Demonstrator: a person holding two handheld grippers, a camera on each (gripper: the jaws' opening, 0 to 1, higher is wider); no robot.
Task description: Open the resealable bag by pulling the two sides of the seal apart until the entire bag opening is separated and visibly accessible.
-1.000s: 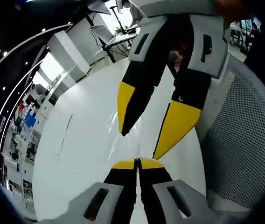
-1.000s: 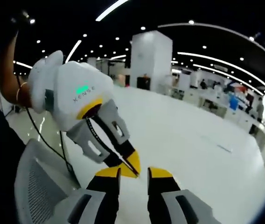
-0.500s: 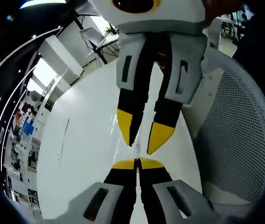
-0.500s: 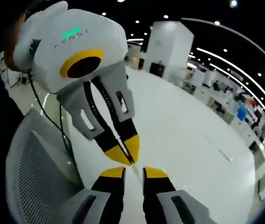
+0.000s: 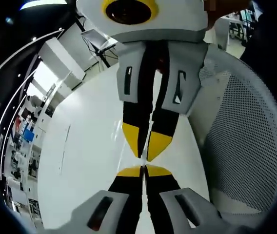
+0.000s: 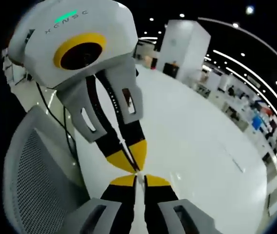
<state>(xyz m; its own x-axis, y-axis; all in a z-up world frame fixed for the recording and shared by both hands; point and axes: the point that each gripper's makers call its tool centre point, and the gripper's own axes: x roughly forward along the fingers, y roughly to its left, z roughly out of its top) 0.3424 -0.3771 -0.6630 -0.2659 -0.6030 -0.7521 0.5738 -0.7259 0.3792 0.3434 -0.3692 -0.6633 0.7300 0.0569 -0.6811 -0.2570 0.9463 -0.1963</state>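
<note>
Left gripper [image 5: 143, 170]: yellow tips, black jaws, grey mounts. Right gripper [image 5: 146, 155] at 12 o'clock: same yellow-black-grey, white body. Table [image 5: 87, 161]: plain glossy white. Chair [image 5: 248, 141] at 3 o'clock: pale grey mesh, dotted with fine holes. Ceiling [image 6: 236, 19]: black, white light strips.

Right gripper [image 6: 140, 179] jaws nearly closed, meeting left gripper [image 6: 132, 158].

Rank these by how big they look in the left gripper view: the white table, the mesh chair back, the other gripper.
1. white table, widest, though partly hidden.
2. mesh chair back and right gripper: alike in spread, and the gripper sits close to the lens, so I won't rank them.
</note>
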